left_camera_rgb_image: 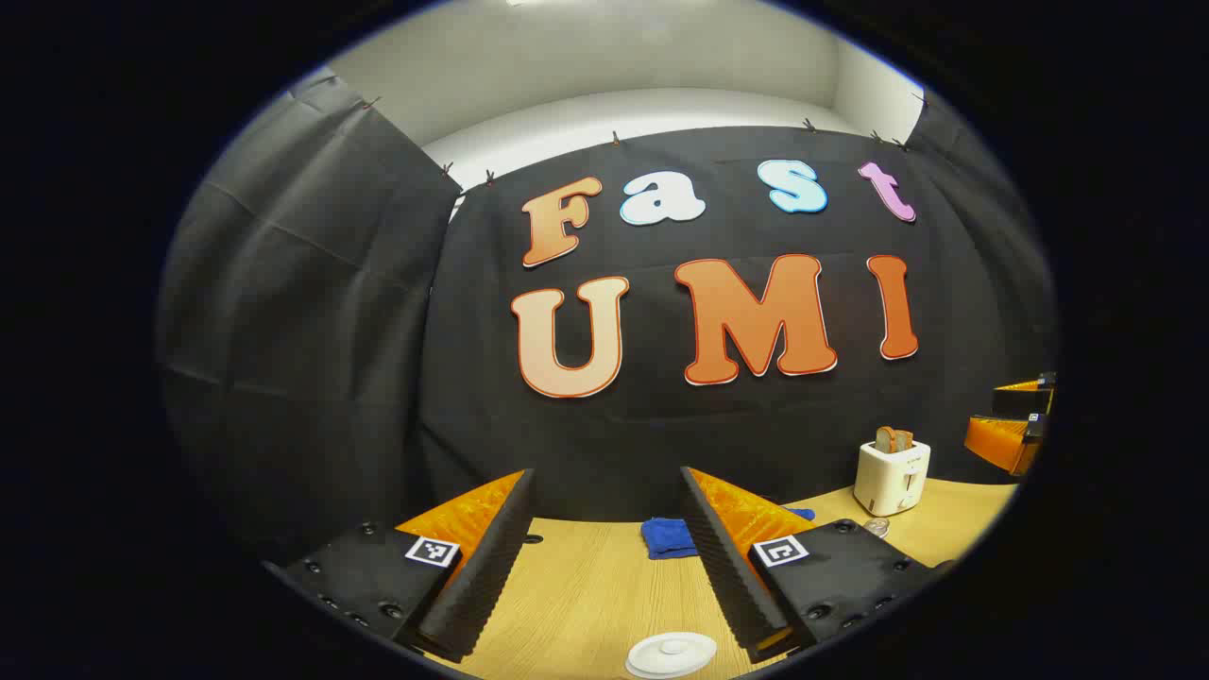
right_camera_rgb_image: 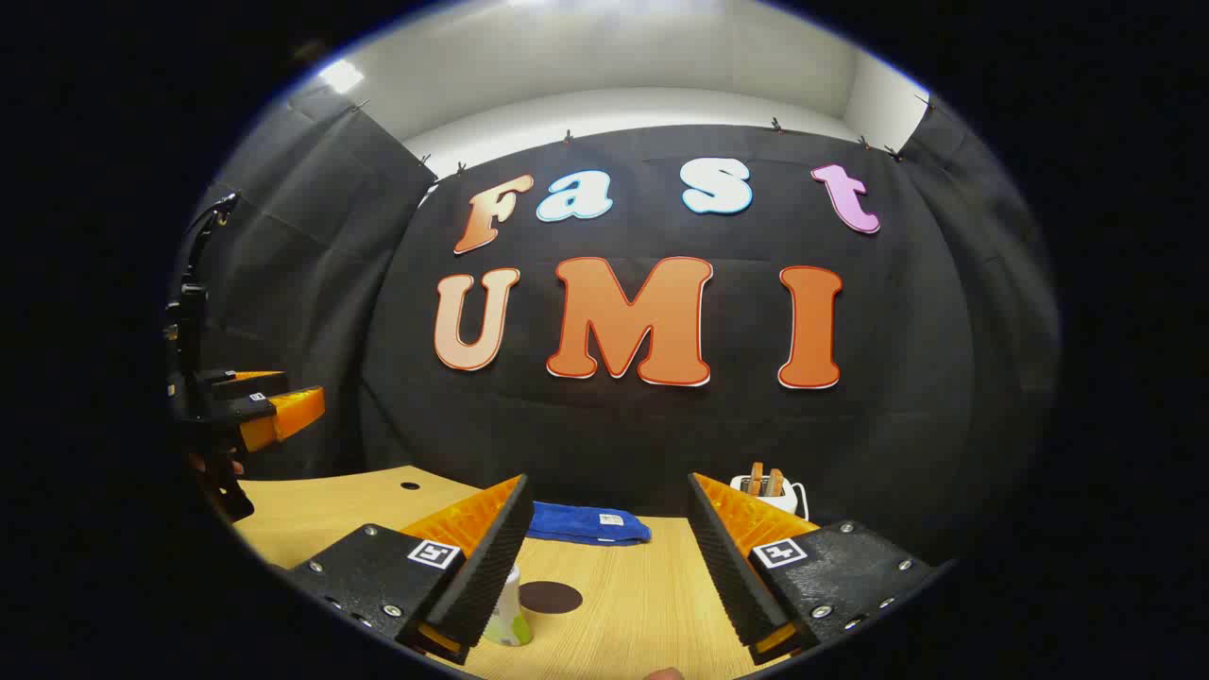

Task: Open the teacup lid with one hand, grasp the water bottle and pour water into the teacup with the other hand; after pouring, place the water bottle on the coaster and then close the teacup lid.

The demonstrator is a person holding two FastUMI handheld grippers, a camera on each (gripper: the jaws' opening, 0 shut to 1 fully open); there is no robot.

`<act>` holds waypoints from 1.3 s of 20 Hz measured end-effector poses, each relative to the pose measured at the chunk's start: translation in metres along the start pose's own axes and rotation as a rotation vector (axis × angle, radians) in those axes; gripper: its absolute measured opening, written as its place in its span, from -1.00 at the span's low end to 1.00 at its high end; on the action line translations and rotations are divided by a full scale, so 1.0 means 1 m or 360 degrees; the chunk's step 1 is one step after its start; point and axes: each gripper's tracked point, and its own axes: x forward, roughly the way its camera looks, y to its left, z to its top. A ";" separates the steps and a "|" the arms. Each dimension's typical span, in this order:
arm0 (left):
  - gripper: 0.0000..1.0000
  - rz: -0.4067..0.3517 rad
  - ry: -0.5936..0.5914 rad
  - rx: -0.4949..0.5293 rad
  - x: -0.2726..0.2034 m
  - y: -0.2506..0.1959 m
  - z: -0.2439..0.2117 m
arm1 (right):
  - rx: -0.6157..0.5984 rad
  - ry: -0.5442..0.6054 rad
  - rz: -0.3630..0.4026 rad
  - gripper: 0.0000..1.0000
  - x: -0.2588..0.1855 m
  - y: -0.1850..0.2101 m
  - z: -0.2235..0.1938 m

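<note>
We see the left gripper (left_camera_rgb_image: 604, 576) with its jaws spread wide above the wooden table (left_camera_rgb_image: 586, 604); the white teacup lid (left_camera_rgb_image: 672, 654), round with a small knob, lies just below them. The right gripper (right_camera_rgb_image: 604, 581) is likewise spread. Beside its left finger stands what may be the water bottle (right_camera_rgb_image: 510, 614), pale with a green label, near the dark round coaster (right_camera_rgb_image: 551, 596).

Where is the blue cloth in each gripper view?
Left gripper view: the blue cloth lies low in the middle, at the table's back edge, partly behind the left gripper's own finger.
Right gripper view: low in the middle, against the black wall.
Shared landmark: the white toaster stands to the cloth's right in both views.
</note>
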 end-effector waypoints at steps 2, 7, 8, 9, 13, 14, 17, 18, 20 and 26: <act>0.92 0.0010 -0.0009 -0.0011 -0.001 0.002 0.002 | -0.0016 -0.0009 0.0002 0.94 0.000 0.001 0.002; 0.92 -0.0014 -0.0025 -0.0037 -0.002 0.001 0.001 | -0.0075 -0.0005 0.0020 0.95 -0.001 0.010 -0.010; 0.94 -0.0009 -0.0028 -0.0042 -0.002 0.001 0.002 | -0.0073 0.0007 0.0035 0.95 -0.001 0.013 -0.012; 0.92 -0.0007 -0.0033 -0.0043 -0.002 0.001 0.002 | -0.0060 0.0010 0.0042 1.00 -0.001 0.015 -0.013; 0.94 -0.0007 -0.0031 -0.0041 -0.002 0.002 0.000 | -0.0037 0.0017 0.0066 1.00 0.000 0.018 -0.014; 0.92 -0.0020 -0.0032 -0.0037 -0.002 0.000 0.000 | -0.0039 0.0024 0.0069 1.00 0.000 0.018 -0.016; 0.94 -0.0036 -0.0030 -0.0016 0.000 -0.001 0.001 | -0.0039 0.0039 0.0082 0.95 -0.001 0.019 -0.018; 0.92 -0.0044 -0.0027 -0.0022 0.001 -0.002 0.000 | -0.0040 0.0038 0.0079 1.00 -0.002 0.017 -0.017; 0.92 -0.0068 -0.0014 -0.0040 -0.001 -0.007 -0.006 | -0.0042 0.0033 0.0074 0.95 -0.001 0.016 -0.017; 0.92 -0.0145 0.0132 0.0031 -0.001 -0.017 -0.050 | 0.0005 0.0067 0.0145 0.96 -0.003 0.027 -0.033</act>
